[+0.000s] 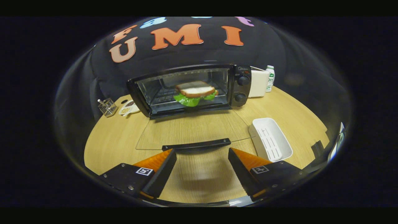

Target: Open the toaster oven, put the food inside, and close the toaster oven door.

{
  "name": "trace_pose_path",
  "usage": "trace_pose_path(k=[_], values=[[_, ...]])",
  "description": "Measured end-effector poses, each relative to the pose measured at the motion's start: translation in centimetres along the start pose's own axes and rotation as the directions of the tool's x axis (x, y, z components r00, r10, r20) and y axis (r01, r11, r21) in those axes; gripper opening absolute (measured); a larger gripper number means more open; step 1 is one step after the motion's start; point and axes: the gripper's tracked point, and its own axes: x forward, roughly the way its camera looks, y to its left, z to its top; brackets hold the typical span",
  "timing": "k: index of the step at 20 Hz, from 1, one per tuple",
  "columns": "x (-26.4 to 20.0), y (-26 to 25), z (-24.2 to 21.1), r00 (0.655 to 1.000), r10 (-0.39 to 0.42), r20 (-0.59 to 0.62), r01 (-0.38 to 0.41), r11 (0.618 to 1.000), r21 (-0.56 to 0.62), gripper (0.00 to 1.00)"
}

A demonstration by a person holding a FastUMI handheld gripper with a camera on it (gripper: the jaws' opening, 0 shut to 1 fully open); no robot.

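Gripper view: the toaster oven [189, 90] sits at twelve o'clock from my tool [202, 152], at the far side of the desk [124, 130], with its glass door [192, 129] folded flat down toward me. The sandwich [196, 92], bread on top and green lettuce hanging out underneath, rests on the rack inside the oven cavity. The door's dark handle [196, 144] lies just ahead of my fingertips, and I cannot tell whether they touch it. My tool is spread wide, holding nothing, with bare desk between the fingers. At two o'clock, just right of the door's edge, a white ribbed tray [270, 138] lies empty. Beside the oven's right wall stands a white box [258, 83], and a small bottle with a green label [270, 78] stands just beyond it. At ten o'clock, left of the oven, a small plate [129, 108] sits near a wire holder [107, 107]; what they carry is too small to make out.
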Motion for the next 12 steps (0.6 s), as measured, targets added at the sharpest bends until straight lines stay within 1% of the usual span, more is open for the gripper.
trace_pose_path(k=[4,7,9,12], values=[[2.0,0.3,-2.2,0.998,0.006,-0.057,-0.009,0.999,-0.05,1.0],[3.7,-0.4,-2.5,0.998,-0.03,-0.054,0.022,0.991,-0.135,1.0],[4.4,-0.2,-2.4,0.998,-0.03,-0.055,0.023,0.991,-0.135,1.0],[4.7,-0.1,-2.3,0.997,-0.019,-0.078,0.011,0.995,-0.099,1.0]])
